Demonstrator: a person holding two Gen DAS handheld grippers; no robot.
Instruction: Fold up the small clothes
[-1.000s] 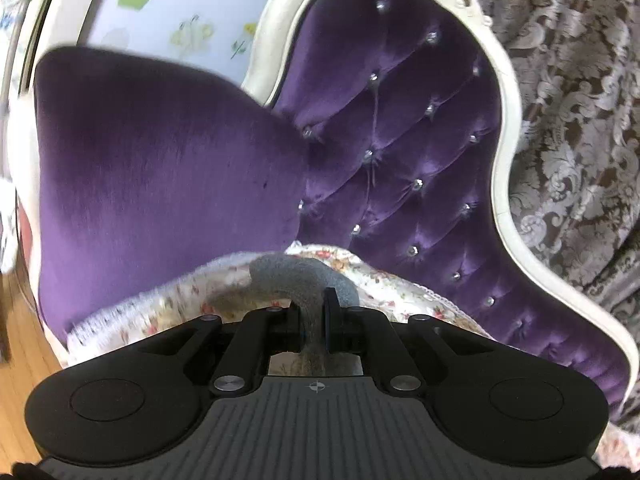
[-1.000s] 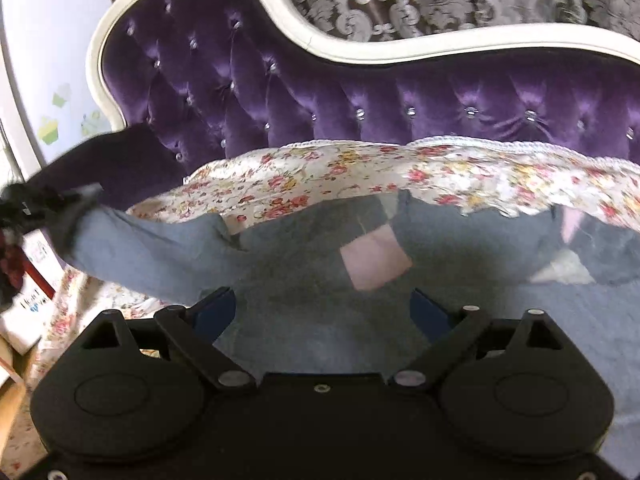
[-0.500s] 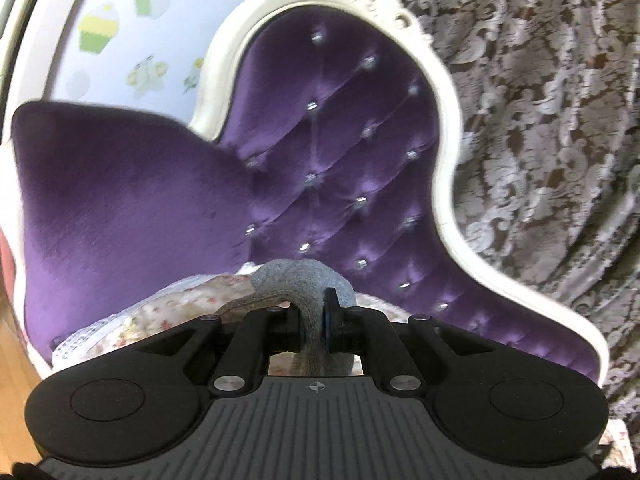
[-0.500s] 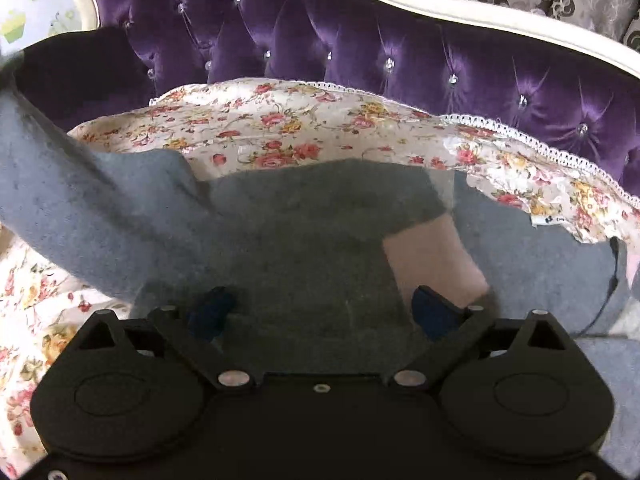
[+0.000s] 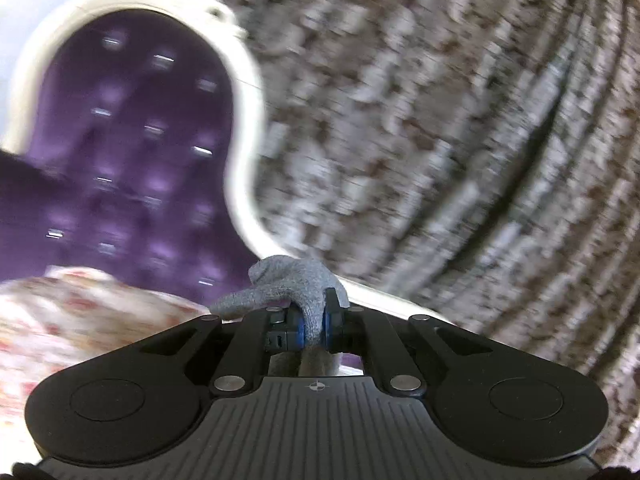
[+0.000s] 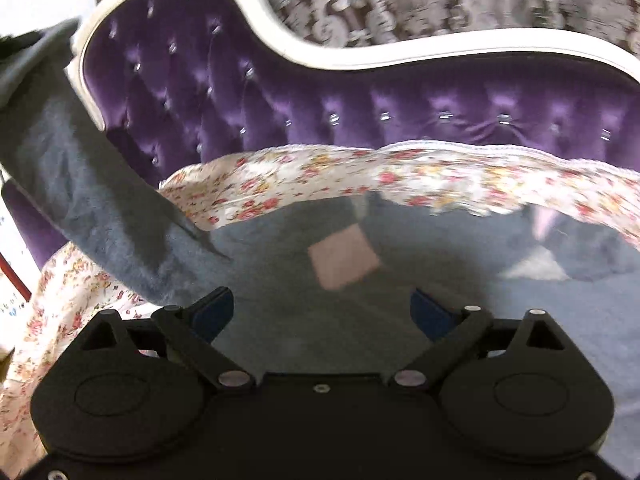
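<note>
The left gripper (image 5: 313, 322) has a matte black body with a ribbed grey plate at its middle, marked by a small white crosshair emblem. On either side of that plate sits a rounded black lobe with a shallow circular recess. Two black linkage arms run forward from silver pivot screws beside the emblem to blue-padded fingers (image 5: 330, 320).

The right gripper (image 6: 322, 314) is built alike: black rounded lobes with circular recesses, silver pivot screws flanking a small centre screw, triangular cut-outs in the housing, and angled black arms ending in blue pads (image 6: 214, 312).
</note>
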